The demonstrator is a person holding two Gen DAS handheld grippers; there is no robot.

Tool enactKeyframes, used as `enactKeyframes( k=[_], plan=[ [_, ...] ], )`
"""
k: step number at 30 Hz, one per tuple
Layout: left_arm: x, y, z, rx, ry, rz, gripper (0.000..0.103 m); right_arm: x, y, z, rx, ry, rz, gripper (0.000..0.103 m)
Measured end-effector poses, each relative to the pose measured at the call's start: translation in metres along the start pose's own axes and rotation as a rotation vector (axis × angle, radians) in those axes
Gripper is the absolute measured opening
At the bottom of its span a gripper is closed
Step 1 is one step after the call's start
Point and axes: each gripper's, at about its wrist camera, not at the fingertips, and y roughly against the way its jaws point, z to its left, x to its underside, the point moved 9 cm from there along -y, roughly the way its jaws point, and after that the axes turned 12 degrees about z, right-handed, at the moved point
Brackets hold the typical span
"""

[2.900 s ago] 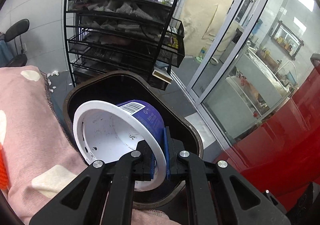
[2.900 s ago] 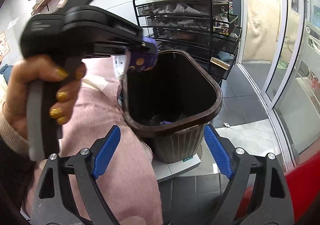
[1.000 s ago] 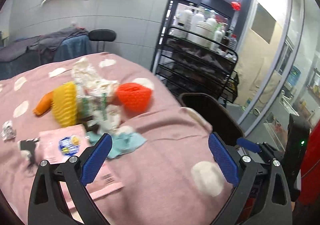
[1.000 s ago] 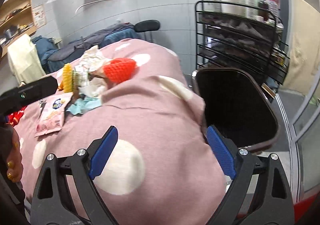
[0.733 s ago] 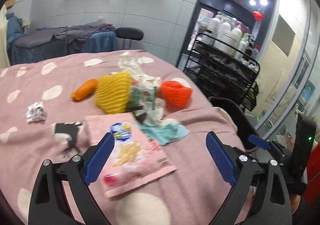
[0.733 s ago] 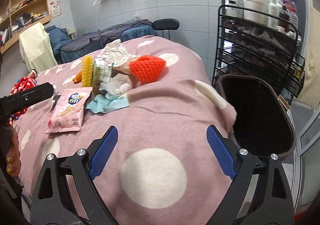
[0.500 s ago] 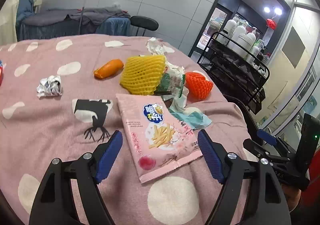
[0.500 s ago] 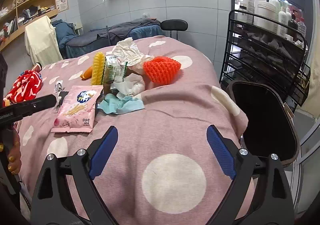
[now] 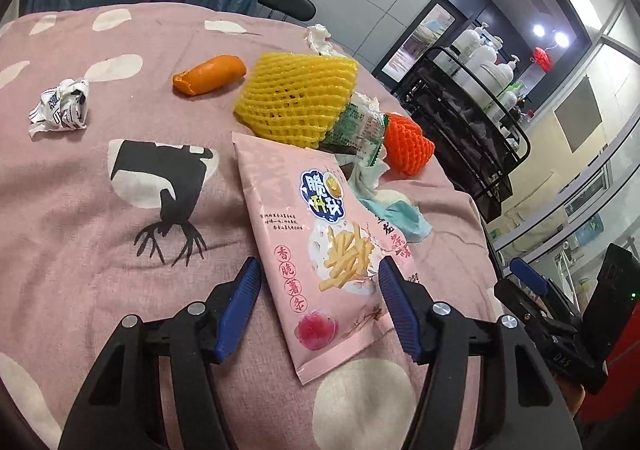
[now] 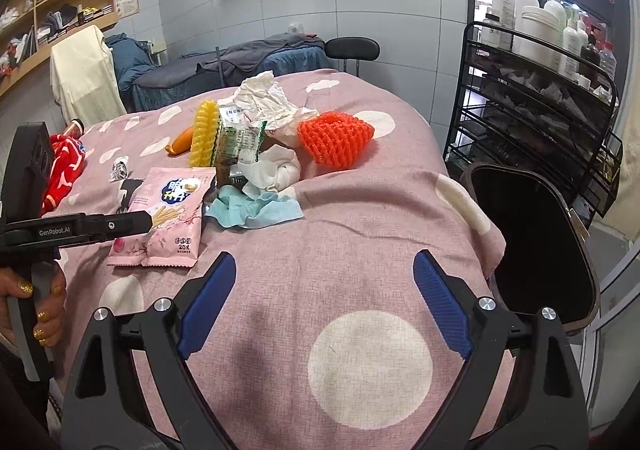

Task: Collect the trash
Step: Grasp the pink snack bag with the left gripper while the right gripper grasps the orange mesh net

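Observation:
A pink snack bag (image 9: 320,234) lies flat on the pink spotted bedspread (image 9: 120,250). My left gripper (image 9: 320,302) hangs just over the bag's near end, its jaws closing with the bag between them; the pads are not pressing on it. Behind the bag lie a yellow foam net (image 9: 296,98), a green wrapper (image 9: 360,126), an orange foam net (image 9: 408,148), a light blue wipe (image 9: 400,218), an orange scrap (image 9: 210,79) and a crumpled paper (image 9: 60,108). My right gripper (image 10: 324,290) stands open and empty above the bedspread. The dark trash bin (image 10: 532,234) stands at the bed's right edge.
A black wire rack (image 10: 532,98) with bottles stands behind the bin. A red cloth (image 10: 64,166) lies at the bed's far left. A person's hand (image 10: 40,310) grips the left tool's handle. A black stool (image 10: 352,46) and a blue-covered bed stand beyond.
My left gripper let go of a paper cup at the bin, swung to the bed, came down over the pink bag and narrowed its jaws. My right gripper turned from bin to bed.

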Motion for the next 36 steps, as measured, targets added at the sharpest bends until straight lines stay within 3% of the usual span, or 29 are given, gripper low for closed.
enactKeyframes(
  k=[5, 7, 9, 12, 20, 26, 36],
  plan=[
    [-0.004, -0.007, -0.010, 0.058, -0.009, 0.031, 0.035, -0.005, -0.007, 0.004, 0.000, 0.021, 0.010, 0.089],
    [-0.004, -0.010, -0.013, 0.047, -0.028, 0.036, 0.027, -0.008, -0.009, 0.007, 0.004, 0.041, 0.008, 0.089],
    [-0.003, -0.011, -0.017, 0.047, -0.043, 0.029, 0.015, -0.013, -0.011, 0.010, 0.001, 0.054, 0.010, 0.089],
    [-0.004, -0.002, -0.022, 0.073, -0.045, -0.008, 0.007, -0.020, -0.016, 0.010, -0.007, 0.063, 0.018, 0.089],
    [-0.008, 0.035, -0.029, -0.002, -0.089, -0.143, 0.004, -0.040, -0.030, 0.011, -0.035, 0.067, 0.041, 0.089],
    [-0.012, 0.055, -0.026, -0.054, -0.084, -0.205, 0.004, -0.068, -0.044, 0.013, 0.003, 0.107, 0.034, 0.089],
    [-0.011, 0.074, -0.033, -0.070, -0.098, -0.262, 0.004, -0.117, -0.109, -0.002, 0.035, 0.117, 0.155, 0.080]
  ],
)
